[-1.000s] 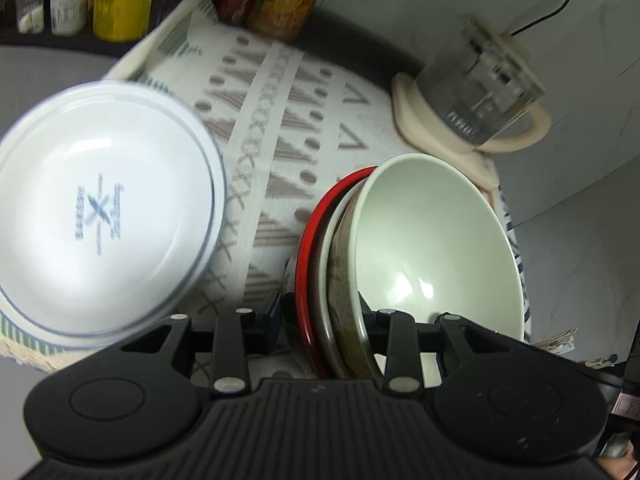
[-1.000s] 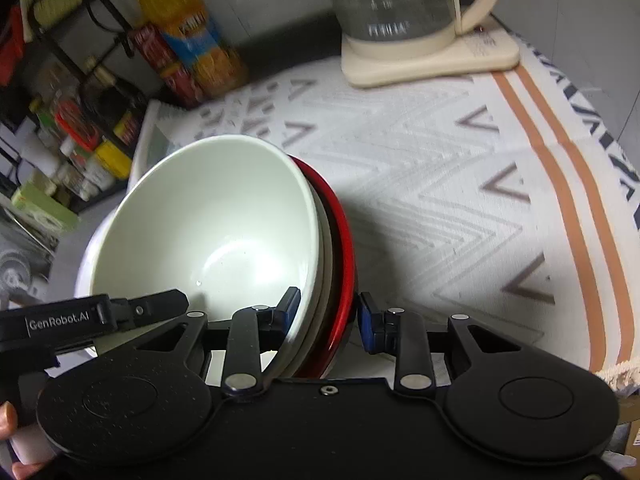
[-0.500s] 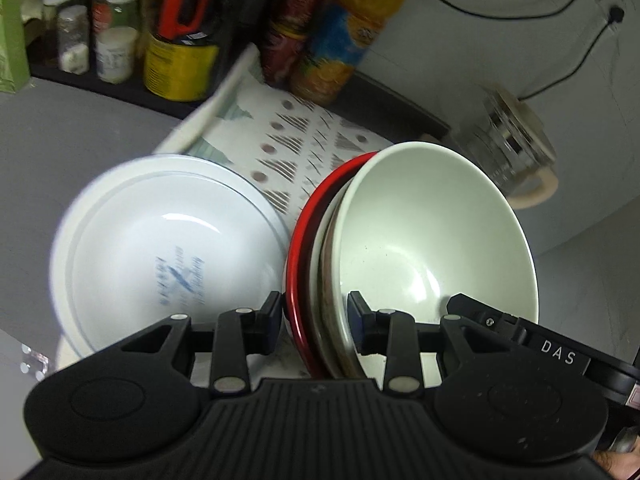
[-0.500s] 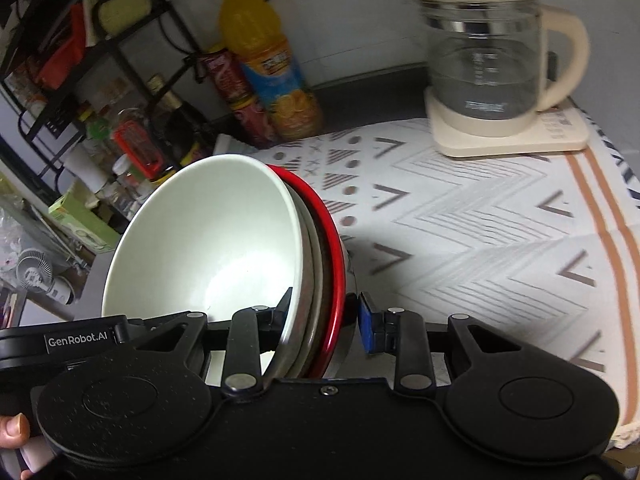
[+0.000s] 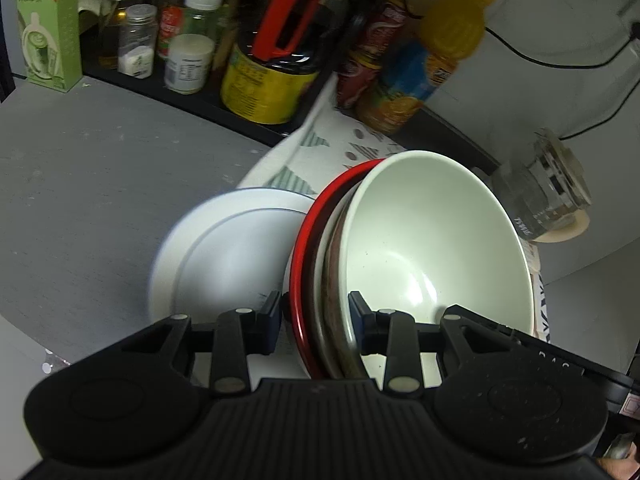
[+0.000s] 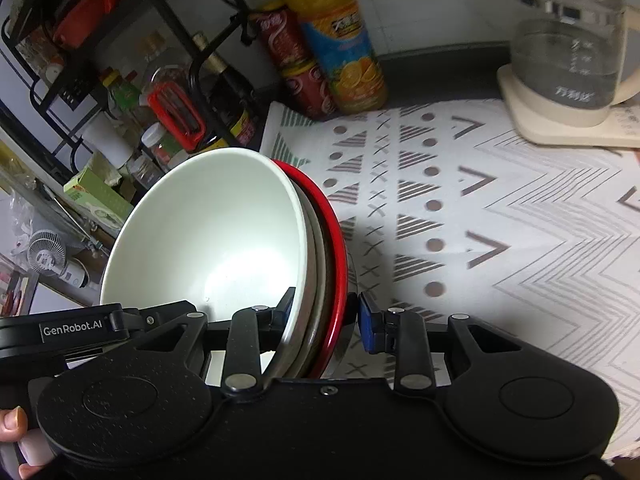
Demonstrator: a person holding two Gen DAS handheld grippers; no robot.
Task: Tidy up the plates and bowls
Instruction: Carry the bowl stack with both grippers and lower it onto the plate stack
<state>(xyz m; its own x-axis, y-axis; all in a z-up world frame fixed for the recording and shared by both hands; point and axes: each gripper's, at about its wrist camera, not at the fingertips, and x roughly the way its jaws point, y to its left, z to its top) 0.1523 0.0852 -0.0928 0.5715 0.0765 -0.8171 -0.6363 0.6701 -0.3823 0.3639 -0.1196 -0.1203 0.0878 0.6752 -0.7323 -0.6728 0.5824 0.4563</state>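
Since a second ago we have swung our bowl stack (image 5: 400,264) leftward over the white plate (image 5: 224,256). Left gripper (image 5: 316,316) and right gripper (image 6: 324,314) clench its rims; the cream bowl (image 6: 208,232) nests inside, empty.

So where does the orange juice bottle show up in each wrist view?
Left wrist: orange juice bottle at upper right, blurred, behind the stacked bowls.
Right wrist: the bottle at top centre, standing beside a red can at the patterned cloth's far edge.
Shared landmark: the glass kettle, right of the bottle in both.
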